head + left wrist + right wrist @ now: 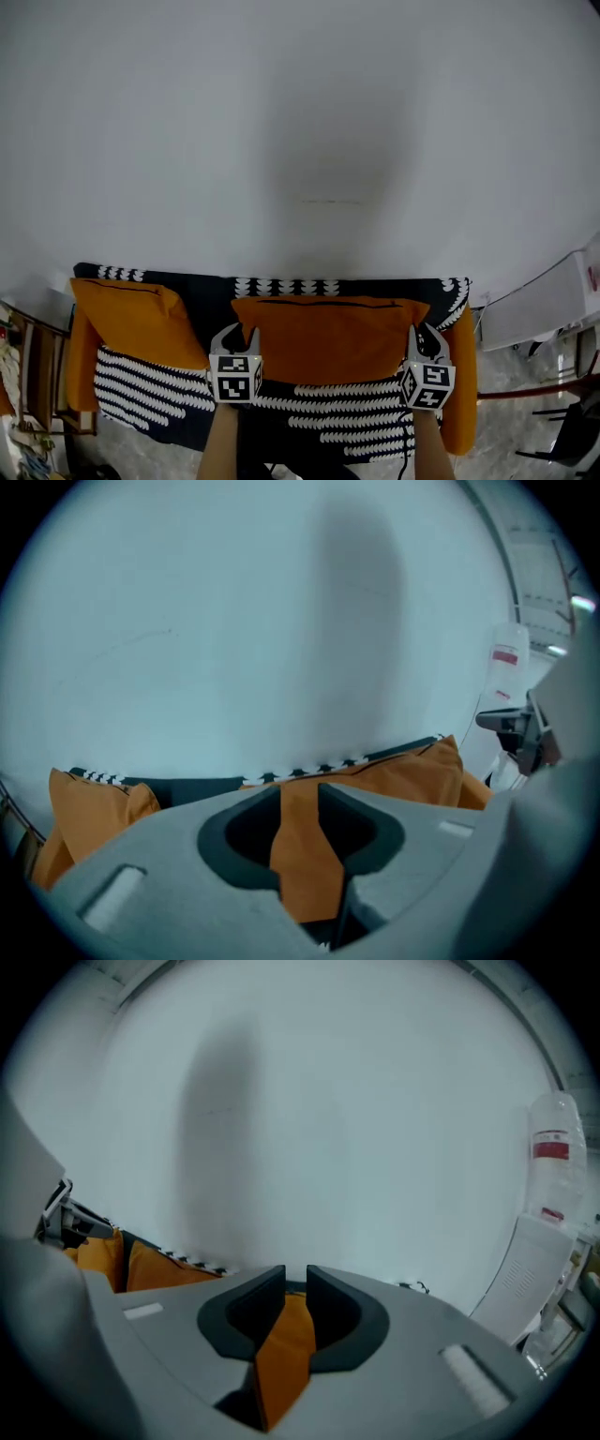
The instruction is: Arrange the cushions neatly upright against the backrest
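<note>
Obs., head view plus both gripper views.

- White wall (300, 112) fills the upper field; the sofa (216, 291) stands against it, under a dark cover with white scalloped stripes.
- Middle cushion (328, 337) – orange, wide, with a dark seam line along its top edge. It sits at the centre of the sofa, face to the backrest, its top edge just below the sofa's patterned top edge. Whether its lower edge touches the seat cannot be told.
- Second orange cushion (131, 319) is at the sofa's left end, against the backrest and tilted, apart from the middle one.
- Left gripper (237, 334) is at the middle cushion's lower left corner. In its own view the jaws are clenched on a fold of orange fabric (305, 864) that fills the gap from pad to pad.
- Right gripper (427, 337) is at the lower right corner of the same cushion – jaws likewise clamped on a narrow orange fold (286, 1354).
- The two grippers are level with each other, marker cubes facing the head camera.
</note>
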{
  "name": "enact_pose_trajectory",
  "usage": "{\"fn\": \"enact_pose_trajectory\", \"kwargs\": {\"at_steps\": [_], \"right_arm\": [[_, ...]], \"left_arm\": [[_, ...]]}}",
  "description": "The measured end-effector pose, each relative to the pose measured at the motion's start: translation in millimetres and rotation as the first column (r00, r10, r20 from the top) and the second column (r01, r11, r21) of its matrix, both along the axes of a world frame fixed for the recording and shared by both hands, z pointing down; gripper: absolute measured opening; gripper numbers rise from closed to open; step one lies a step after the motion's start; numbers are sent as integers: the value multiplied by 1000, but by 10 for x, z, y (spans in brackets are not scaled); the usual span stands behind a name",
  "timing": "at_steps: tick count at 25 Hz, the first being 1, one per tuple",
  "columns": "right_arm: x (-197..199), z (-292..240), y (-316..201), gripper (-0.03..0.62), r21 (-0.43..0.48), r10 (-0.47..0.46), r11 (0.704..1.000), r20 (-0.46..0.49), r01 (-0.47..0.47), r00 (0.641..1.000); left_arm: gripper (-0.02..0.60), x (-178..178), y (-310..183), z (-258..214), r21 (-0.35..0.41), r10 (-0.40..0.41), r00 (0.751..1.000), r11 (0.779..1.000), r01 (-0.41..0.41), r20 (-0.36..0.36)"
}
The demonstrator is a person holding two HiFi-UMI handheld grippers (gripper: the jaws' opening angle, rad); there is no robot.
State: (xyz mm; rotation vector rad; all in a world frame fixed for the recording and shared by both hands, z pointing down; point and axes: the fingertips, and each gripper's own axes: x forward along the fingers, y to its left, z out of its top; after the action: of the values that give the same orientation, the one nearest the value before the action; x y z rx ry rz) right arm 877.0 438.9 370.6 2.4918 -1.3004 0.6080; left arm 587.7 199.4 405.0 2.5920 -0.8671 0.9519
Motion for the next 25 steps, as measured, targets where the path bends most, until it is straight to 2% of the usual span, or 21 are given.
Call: {"fn": "enact_pose_trajectory", "kwargs": {"at_steps": [2, 5, 7, 11, 18, 25], "right_arm": [[-78, -288, -48, 73, 56, -6, 998, -22, 7, 1000], [-213, -709, -99, 15, 130, -10, 991, -50, 16, 999], [-309, -964, -141, 9, 168, -29, 985, -69, 41, 997], [-496, -1422, -187, 9, 221, -58, 972, -115, 82, 992], [-822, -1959, -191, 9, 287, -47, 954, -140, 86, 989], [-1201, -2253, -246, 9, 322, -33, 943, -152, 81, 988]], "left_arm": [[125, 11, 45, -338, 47, -3, 998, 999, 6, -55], [83, 19, 123, -883, 131, 6, 989, 991, 14, -146], [44, 18, 187, -1232, 182, 18, 980, 983, 19, -199], [10, -23, 331, -1831, 251, 42, 960, 968, 30, -277], [5, -75, 494, -2465, 300, 93, 928, 954, 22, -362], [5, -308, 512, -2756, 311, 110, 906, 950, 25, -409]]}}
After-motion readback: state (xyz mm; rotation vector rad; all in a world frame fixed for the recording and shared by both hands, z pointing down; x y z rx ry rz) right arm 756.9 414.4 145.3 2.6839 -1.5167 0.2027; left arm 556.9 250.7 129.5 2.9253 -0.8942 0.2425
